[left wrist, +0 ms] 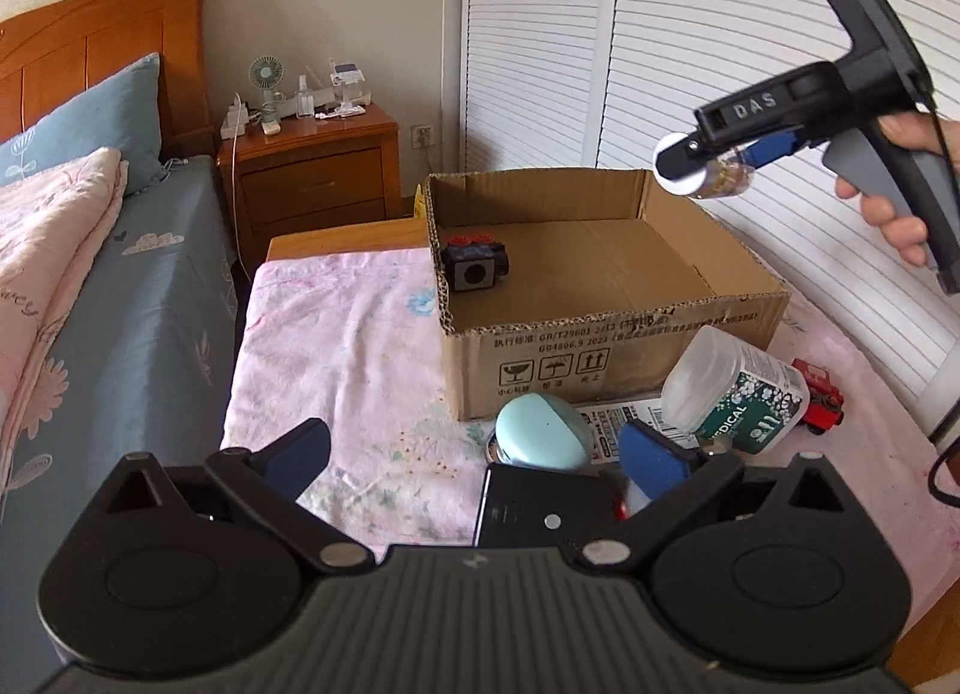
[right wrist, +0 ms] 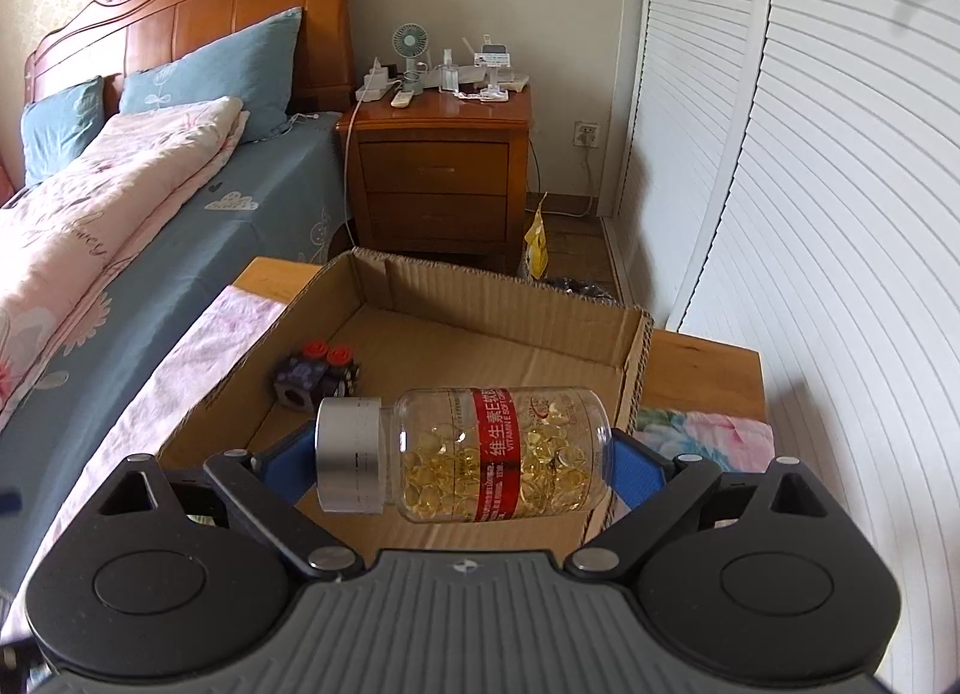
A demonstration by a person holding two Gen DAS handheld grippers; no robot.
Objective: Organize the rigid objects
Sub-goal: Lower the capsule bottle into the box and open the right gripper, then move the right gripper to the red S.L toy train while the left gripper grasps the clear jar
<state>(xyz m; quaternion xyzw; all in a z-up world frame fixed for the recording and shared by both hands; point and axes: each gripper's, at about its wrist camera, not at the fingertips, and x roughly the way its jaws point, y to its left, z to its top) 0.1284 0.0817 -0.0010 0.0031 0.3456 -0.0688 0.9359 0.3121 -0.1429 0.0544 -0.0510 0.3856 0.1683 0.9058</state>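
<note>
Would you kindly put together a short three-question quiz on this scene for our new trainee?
1. True or false: the right gripper grips the clear capsule bottle lying sideways.
2. Multiple choice: what already sits inside the cardboard box? A) the black cube toy B) a mug C) a book
3. Fill in: the left gripper is ____ and holds nothing, above the pale blue case and white medical bottle outside the box.

Key:
1. True; its silver cap points to the left of the right wrist view.
2. A; it rests near the box's left wall.
3. Open.
</note>
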